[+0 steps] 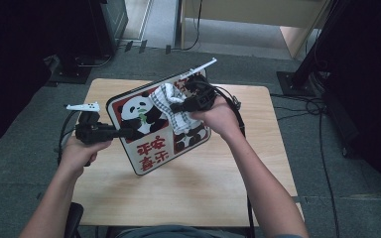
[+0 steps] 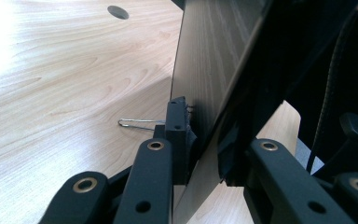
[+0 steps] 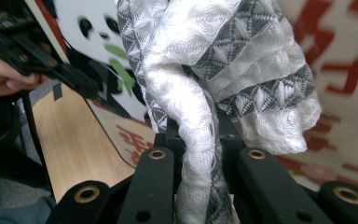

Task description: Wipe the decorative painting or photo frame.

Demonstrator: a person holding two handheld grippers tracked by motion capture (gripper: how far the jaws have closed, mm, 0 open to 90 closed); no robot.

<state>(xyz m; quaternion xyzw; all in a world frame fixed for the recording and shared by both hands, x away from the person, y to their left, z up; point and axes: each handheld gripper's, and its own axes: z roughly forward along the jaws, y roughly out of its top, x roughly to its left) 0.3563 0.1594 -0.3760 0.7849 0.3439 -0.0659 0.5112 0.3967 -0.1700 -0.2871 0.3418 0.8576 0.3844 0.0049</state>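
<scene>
A square board (image 1: 144, 124) printed with pandas and red characters stands tilted up off the wooden table (image 1: 203, 188). My left gripper (image 1: 129, 133) is shut on its left edge; in the left gripper view the jaws (image 2: 200, 154) clamp the thin edge, and the board's dark back (image 2: 214, 56) rises ahead. My right gripper (image 1: 178, 106) is shut on a white cloth with grey checks (image 1: 171, 106), which lies bunched against the board's printed face. In the right gripper view the cloth (image 3: 205, 56) runs down between the jaws (image 3: 198, 135), with the board (image 3: 345, 70) behind it.
A thin metal wire clip (image 2: 137, 123) lies on the table near the board's lower edge, and a round hole (image 2: 118, 11) shows farther off. Cables (image 1: 322, 129) trail over the grey carpet at the right. Dark stands (image 1: 74, 69) flank the table's far side.
</scene>
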